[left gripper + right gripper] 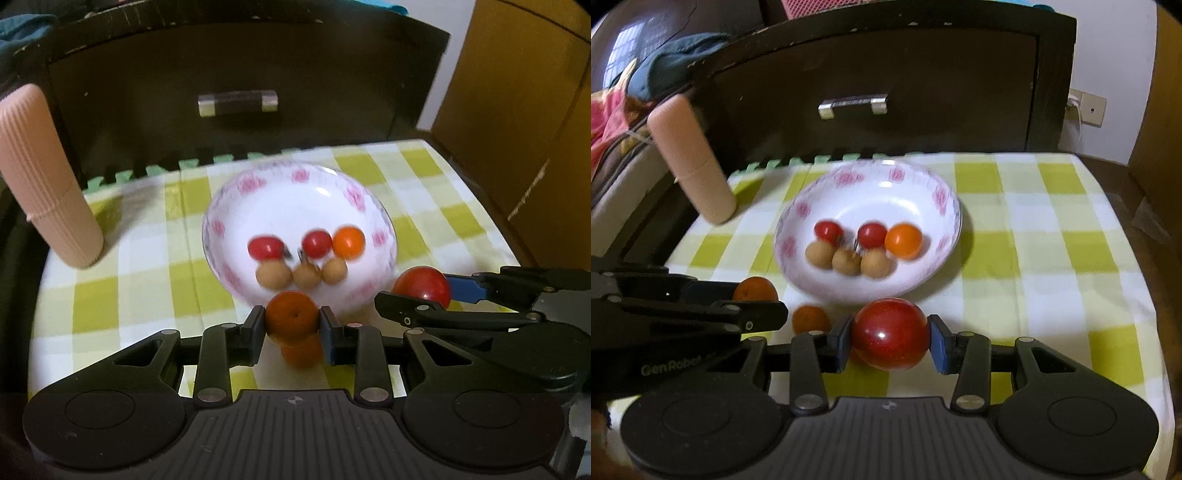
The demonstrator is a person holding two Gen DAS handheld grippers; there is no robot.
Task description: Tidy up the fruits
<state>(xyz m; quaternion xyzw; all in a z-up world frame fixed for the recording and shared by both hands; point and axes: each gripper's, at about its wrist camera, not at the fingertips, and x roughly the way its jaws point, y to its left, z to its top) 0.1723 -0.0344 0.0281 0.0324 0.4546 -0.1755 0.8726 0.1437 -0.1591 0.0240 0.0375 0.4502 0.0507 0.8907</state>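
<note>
While both grippers sit low over the bench (1052,229) with its yellow-and-white checked cloth, each is closed on one fruit. Left gripper (293,321): jaws clamped on an orange fruit (293,314), held squarely between the two pads; a second orange fruit (810,319) lies on the cloth directly beneath and just behind those jaws. Right gripper (890,338): jaws clamped on a large red fruit (891,334), centred between the blue pads. The two grippers stand side by side, the right one just to the right of the left jaws. White bowl (923,266) with pink flower rim: just ahead of both sets of jaws, near but apart from the held fruits. Contents: two small red fruits (829,229), one small orange fruit (904,240) to their right, and three tan round fruits (846,261) in a row on the side nearer the jaws. Pink ribbed cylinder (44,177): upright, ahead and well to the left of the left jaws. Dark drawer front (886,66) with metal handle: beyond the bowl.
</note>
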